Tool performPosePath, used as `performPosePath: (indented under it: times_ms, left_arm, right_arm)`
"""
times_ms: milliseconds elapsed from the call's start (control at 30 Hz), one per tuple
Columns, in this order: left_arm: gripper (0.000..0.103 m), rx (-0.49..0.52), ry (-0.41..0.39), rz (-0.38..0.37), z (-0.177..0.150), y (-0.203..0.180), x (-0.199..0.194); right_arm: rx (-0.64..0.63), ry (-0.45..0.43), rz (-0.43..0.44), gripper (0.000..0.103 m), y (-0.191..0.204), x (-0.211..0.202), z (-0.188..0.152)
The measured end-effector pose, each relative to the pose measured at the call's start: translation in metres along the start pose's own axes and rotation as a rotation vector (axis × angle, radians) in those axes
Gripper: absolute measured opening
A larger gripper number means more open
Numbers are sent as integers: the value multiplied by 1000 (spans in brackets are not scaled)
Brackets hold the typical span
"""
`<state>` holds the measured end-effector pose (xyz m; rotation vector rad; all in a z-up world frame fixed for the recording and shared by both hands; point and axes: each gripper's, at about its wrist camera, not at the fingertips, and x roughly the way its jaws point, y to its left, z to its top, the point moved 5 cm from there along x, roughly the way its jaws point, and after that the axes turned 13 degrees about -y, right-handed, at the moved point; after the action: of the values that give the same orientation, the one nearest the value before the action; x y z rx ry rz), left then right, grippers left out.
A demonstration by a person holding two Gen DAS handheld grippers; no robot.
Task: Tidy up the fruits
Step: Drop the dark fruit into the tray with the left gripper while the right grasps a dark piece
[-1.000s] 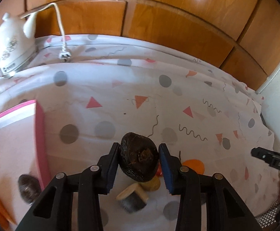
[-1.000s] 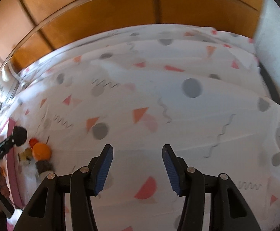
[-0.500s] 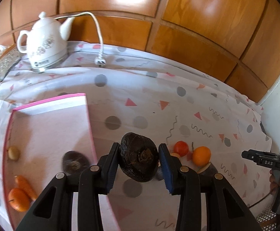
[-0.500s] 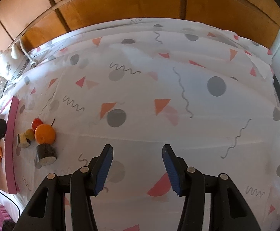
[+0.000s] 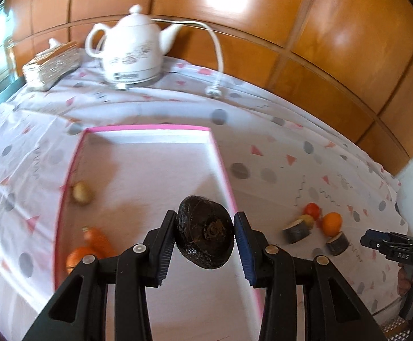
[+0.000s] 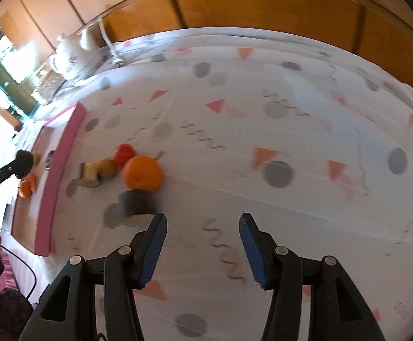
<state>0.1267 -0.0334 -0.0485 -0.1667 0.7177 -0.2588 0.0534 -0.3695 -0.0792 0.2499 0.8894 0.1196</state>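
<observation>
My left gripper (image 5: 205, 231) is shut on a dark brown, wrinkled round fruit (image 5: 205, 234) and hangs above the right part of the pink-rimmed tray (image 5: 146, 127). The tray holds a yellowish fruit (image 5: 81, 192), a small carrot (image 5: 97, 237) and an orange fruit (image 5: 77, 258). On the cloth right of the tray lie a red tomato (image 5: 312, 209), an orange (image 5: 332, 223) and two dark cut pieces (image 5: 295, 230). My right gripper (image 6: 203, 237) stands open over bare cloth, just right of a dark cut piece (image 6: 137, 203) and the orange (image 6: 142, 174).
A white kettle (image 5: 134, 48) with its cord and plug (image 5: 213, 92) stands at the back of the table beside a woven tissue box (image 5: 51, 66). Wooden panels close the far side. The right-hand gripper shows at the left wrist view's right edge.
The left gripper carried the dark fruit leftward from the cloth to above the tray. The right gripper moved left toward the fruit pile, which now looks nearer and larger.
</observation>
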Motion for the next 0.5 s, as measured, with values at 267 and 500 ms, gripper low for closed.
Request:
performPosePath:
  times_ms: [267,500]
  left_arm:
    - [41,-55,-10,48,-8,39,-12]
    - [41,-104,-36,90,-13,68,-30]
  right_arm:
    - [-30,10,49,54,26,16,1]
    - [-49,25,67,54,41,30,2]
